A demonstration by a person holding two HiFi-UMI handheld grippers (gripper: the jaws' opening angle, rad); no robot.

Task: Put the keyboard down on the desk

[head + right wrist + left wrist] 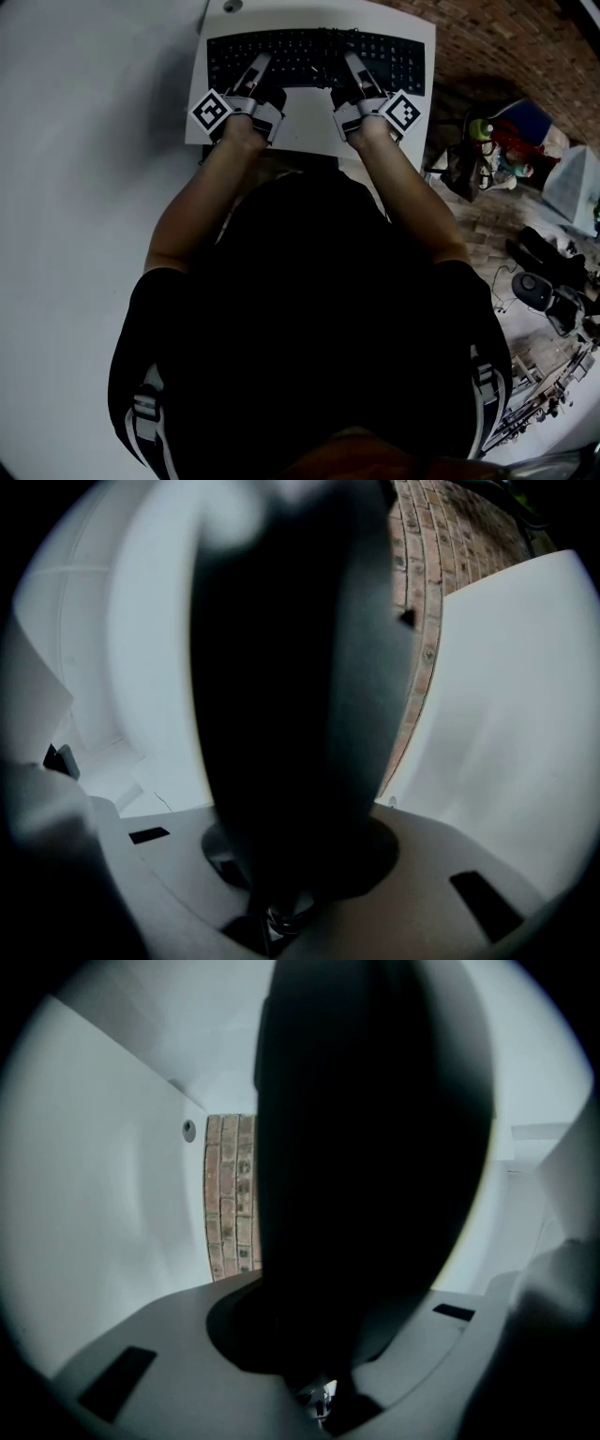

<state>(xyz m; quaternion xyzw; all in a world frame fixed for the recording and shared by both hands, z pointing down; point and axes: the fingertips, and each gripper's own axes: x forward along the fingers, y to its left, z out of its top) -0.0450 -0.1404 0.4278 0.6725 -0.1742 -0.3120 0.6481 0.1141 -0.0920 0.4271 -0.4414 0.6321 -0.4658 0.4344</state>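
big pale surface (84, 141) fills the left of the head view, can't tell if wall or floor. white desk (309, 131) at top centre, small round fitting (232, 6) at its far left corner. black keyboard (314, 49) lies along the far part of the desk, long side across the view, keys facing up. can't tell if it rests on the desk or sits just above it.

left gripper (255, 67) reaches forward over the keyboard's left half, marker cube (212, 112) near the keyboard's near edge, bare forearm (202, 202) behind it. in the left gripper view a dark slab fills the middle, running straight out from the grey gripper body (169, 1372). this is the keyboard seen edge-on, jaws closed onto it. white surface and a strip of brick (230, 1194) to its left.

right gripper (356, 67) mirrors it over the keyboard's right half, marker cube (404, 111) same spot on that side. right gripper view shows the same dark slab coming up from between the jaws, so clamped on the keyboard too.

person's dark torso (309, 337) fills the bottom. brick floor (469, 37) at right, with bags and coloured clutter (502, 141) well apart from the desk.
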